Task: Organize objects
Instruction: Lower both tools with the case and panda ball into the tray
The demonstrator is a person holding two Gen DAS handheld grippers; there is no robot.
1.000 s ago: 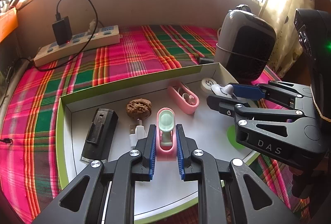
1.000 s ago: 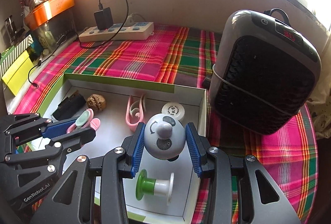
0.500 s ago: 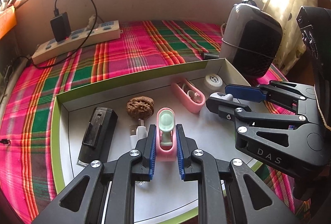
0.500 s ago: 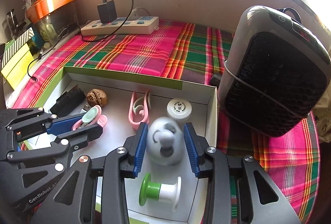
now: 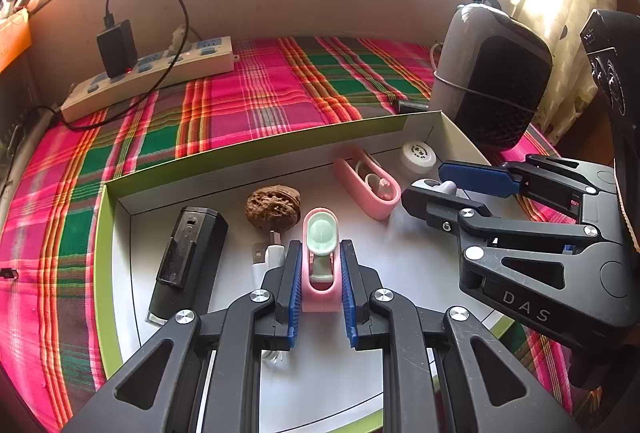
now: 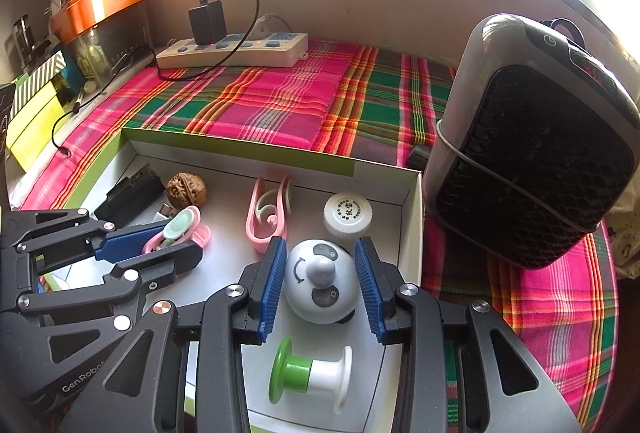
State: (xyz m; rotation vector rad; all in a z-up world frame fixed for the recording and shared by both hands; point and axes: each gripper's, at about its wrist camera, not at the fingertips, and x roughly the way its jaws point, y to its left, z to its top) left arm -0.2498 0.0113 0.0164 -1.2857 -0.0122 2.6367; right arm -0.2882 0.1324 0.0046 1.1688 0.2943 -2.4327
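Left tongs point(image 5: 320, 273) clenched on pink clip point(image 5: 319, 265); right tongs point(image 6: 321, 279) clamped on panda ball point(image 6: 320, 283), white cap point(image 6: 347, 215) at its 1 o'clock.

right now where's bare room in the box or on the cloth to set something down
Widest free patch: the plaid cloth between the power strip, the heater and the box far wall. Inside, bare floor lies between both grippers; the back row, walnut to white cap, is crowded.

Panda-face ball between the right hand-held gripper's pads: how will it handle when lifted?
The panda-face ball looks rounded and glossy, so it may slip or rotate between the blue pads. Probably light hollow plastic. If released on the box floor, it would likely roll.
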